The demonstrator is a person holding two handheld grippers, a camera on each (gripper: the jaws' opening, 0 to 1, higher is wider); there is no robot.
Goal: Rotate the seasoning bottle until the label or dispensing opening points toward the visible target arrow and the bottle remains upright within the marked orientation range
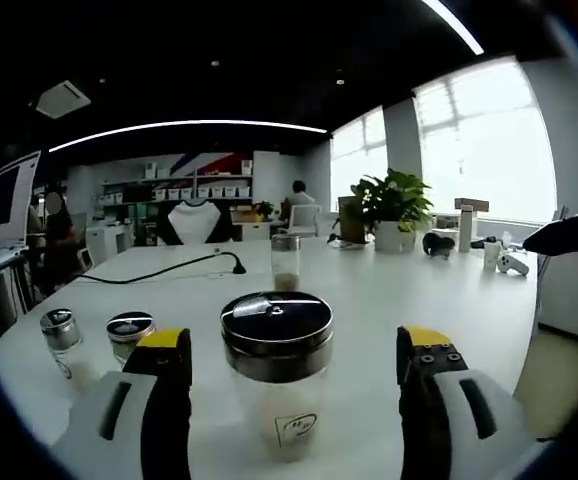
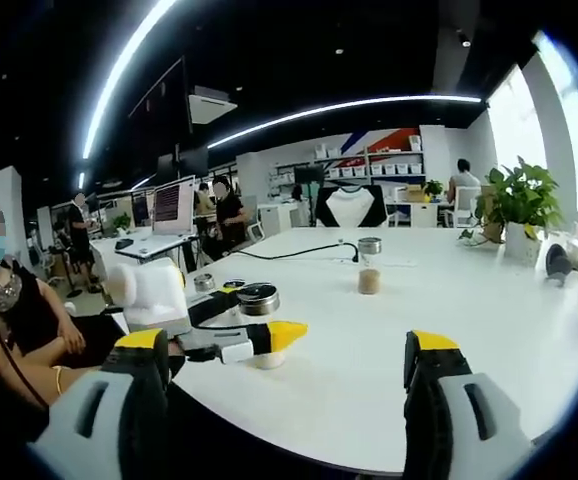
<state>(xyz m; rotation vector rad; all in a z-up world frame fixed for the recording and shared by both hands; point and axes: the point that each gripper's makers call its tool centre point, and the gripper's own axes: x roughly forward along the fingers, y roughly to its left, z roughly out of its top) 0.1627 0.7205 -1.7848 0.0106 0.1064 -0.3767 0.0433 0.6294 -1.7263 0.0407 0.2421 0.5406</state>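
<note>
Right, the left gripper spreads its jaws wide either side of the seasoning bottle, which stands upright on the white table, clearly lining up a grasp. The right gripper gapes wide, holding nothing, hanging back to give room.

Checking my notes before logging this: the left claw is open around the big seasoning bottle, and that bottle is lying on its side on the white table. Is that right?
Not quite. The left gripper view shows the seasoning bottle standing upright on the white table, its lid facing up, not lying on its side. The rest holds: the left claw is open, a jaw on each side of the bottle.
</note>
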